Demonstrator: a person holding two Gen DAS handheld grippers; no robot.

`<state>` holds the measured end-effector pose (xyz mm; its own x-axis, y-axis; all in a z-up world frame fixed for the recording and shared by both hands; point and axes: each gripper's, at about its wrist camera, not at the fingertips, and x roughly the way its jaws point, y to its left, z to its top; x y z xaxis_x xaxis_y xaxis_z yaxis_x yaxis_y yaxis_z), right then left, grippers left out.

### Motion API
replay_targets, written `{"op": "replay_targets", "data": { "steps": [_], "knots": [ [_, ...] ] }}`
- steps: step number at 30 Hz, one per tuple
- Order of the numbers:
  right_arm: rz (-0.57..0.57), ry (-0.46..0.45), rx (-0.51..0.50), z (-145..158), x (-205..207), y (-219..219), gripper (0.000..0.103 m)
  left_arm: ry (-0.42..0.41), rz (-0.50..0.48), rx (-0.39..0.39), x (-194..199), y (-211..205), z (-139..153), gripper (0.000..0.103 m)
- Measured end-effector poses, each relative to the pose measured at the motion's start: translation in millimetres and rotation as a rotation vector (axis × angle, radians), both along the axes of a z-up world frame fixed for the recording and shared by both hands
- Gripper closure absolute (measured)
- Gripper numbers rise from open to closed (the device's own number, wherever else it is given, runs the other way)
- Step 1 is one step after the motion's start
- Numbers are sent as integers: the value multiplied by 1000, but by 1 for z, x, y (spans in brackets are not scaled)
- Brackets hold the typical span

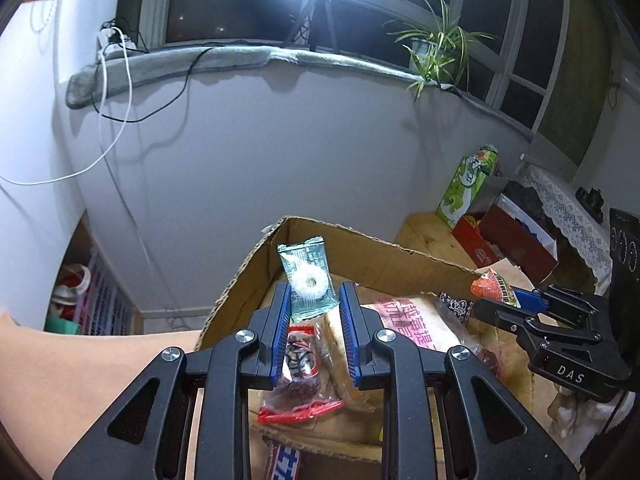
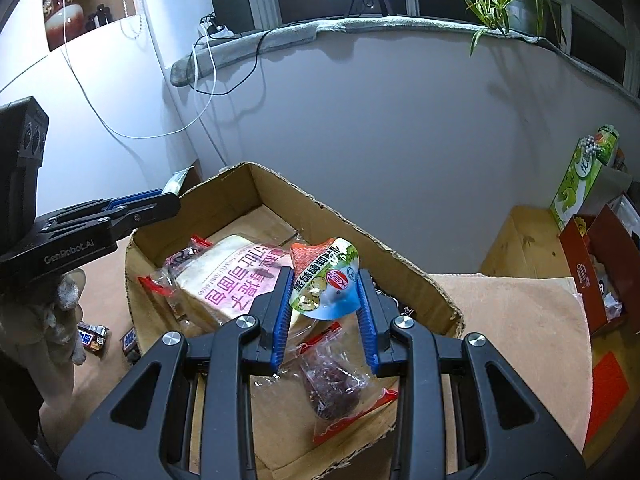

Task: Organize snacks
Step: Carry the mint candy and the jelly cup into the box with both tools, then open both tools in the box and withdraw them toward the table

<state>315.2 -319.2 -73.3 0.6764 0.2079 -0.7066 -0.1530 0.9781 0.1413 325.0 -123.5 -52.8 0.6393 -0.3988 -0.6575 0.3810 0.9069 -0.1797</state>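
My left gripper [image 1: 314,300] is shut on a green mint candy packet [image 1: 308,280] with a white ring sweet, held above the cardboard box [image 1: 384,256]. My right gripper [image 2: 325,292] is shut on a snack packet with an orange top and blue-green label [image 2: 326,280], also over the box [image 2: 224,192]. In the box lie a pink-labelled bread bag [image 2: 236,280] and red-edged clear packets of dark dried fruit [image 2: 336,392]. The right gripper shows in the left wrist view [image 1: 496,296], the left one in the right wrist view [image 2: 170,200].
Chocolate bars [image 2: 96,340] lie on the tan cloth left of the box. A green carton [image 1: 468,184] and a red box [image 1: 504,240] stand at the right on a wooden surface. A white wall and window sill with a plant [image 1: 436,48] are behind.
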Motion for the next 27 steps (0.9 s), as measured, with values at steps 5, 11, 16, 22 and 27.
{"op": "replay_targets", "data": {
  "steps": [5,11,16,22,27],
  "knots": [
    [-9,-11,-1,0,0,-1,56,25,-3,-11,4,-4,-2,78],
    [-14,-25,-2,5,-5,0,46,29,6,-16,2,-4,0,58],
    [-12,-34,3,12,-14,4,46,20,5,-20,-4,1,6,58],
    [4,-48,1,21,-32,15,46,-20,21,-22,-24,15,19,58],
    [21,-68,3,33,-51,27,46,-36,41,-47,-42,35,31,58]
  ]
}}
